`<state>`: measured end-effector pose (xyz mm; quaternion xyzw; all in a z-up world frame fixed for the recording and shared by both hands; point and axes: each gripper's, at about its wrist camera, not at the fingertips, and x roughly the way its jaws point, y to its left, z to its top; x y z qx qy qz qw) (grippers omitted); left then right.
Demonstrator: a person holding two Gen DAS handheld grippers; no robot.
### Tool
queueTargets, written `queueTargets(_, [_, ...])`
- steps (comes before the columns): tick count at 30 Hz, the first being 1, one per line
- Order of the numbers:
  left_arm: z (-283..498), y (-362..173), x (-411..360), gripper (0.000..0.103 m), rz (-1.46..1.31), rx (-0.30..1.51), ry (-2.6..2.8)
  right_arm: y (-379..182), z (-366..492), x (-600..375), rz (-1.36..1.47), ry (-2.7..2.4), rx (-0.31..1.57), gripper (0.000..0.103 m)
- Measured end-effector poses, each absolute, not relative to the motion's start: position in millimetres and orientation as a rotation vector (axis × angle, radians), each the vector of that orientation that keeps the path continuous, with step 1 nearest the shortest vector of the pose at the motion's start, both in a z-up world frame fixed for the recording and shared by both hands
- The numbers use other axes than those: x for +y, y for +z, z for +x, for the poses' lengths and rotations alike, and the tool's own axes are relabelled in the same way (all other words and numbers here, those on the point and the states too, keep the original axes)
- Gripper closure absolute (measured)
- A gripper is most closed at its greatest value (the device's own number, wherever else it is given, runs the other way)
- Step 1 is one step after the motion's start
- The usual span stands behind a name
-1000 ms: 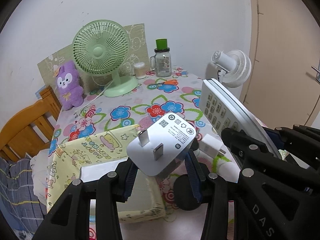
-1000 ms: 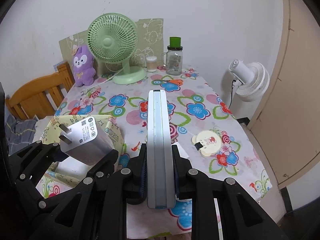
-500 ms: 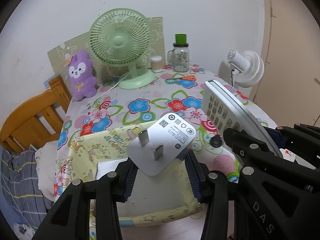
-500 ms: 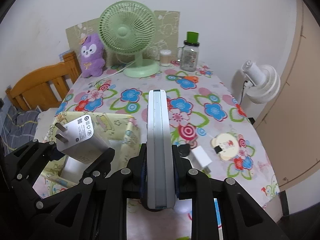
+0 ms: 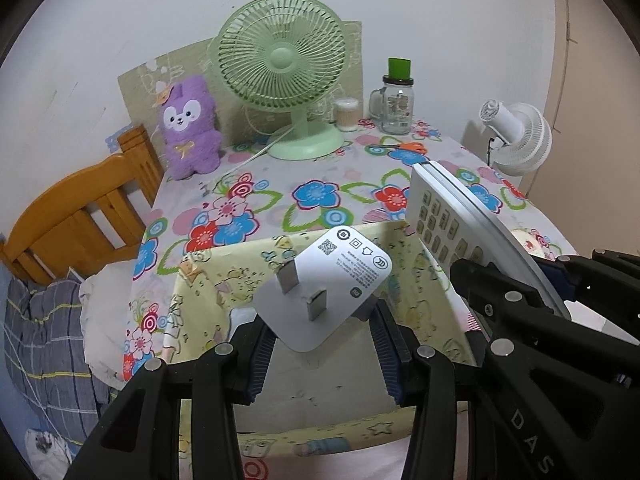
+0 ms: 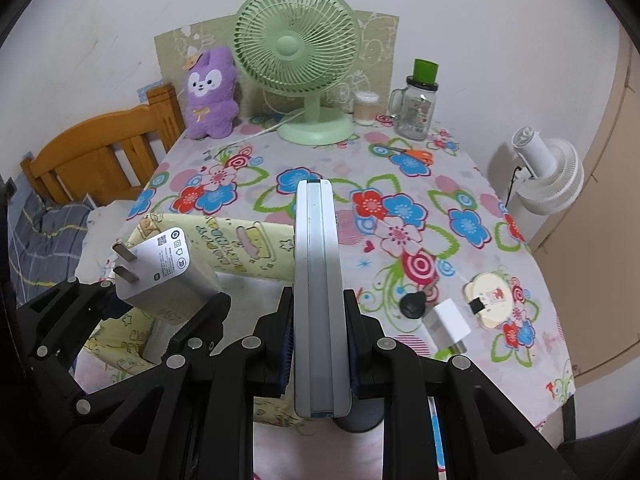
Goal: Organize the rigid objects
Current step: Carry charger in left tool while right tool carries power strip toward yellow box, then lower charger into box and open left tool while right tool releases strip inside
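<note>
The left claw [image 5: 324, 344] clamps the stiff, smooth, likely light white charger [image 5: 324, 292] by its flat sides, while the right claw [image 6: 318, 344] grips the rigid remote [image 6: 318, 280] edgewise, probably slippery.

Both grippers point forward and steeply downward, side by side and close together. The left gripper [image 5: 326, 336] has its 2 jaws closed on the sides of a white charger [image 5: 324, 292], prongs facing up and away, the body tilted. The right gripper [image 6: 318, 344] is clamped on a slim white remote [image 6: 318, 292] held on edge, its 2 jaws pressing the flat faces. In the left wrist view the right gripper's black frame sits just to the right.
</note>
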<state>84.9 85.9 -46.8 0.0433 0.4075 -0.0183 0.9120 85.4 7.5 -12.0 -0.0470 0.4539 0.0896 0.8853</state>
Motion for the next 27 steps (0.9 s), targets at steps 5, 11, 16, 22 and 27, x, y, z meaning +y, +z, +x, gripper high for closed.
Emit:
queueTargets(5, [87.4, -52.1, 99.5, 0.055, 0.075, 0.85, -0.029, -15.6, 88.5, 19.4, -0.092, 0.205, 0.958, 0.079])
queueTargets(11, [91.2, -60.1, 112.5, 0.055, 0.073, 0.867, -0.021, -24.0, 92.9, 33.1, -0.082, 0.21, 0.985, 0.079])
queueTargets(16, [94.8, -70.2, 122.2, 0.055, 0.065, 0.89, -0.014, -34.7, 97.0, 42.4, -0.083, 0.215, 1.014, 0.079])
queueTargets(22, [100.2, -84.9, 130.1, 0.055, 0.067, 0.927, -0.009, -50.3, 102.9, 51.0, -0.081, 0.214, 1.05, 0.079])
queueTargets(27, [103.7, -93.7, 131.9, 0.055, 0.077, 0.944, -0.015, -63.3, 107.4, 52.2, -0.068, 0.194, 1.086, 0.079])
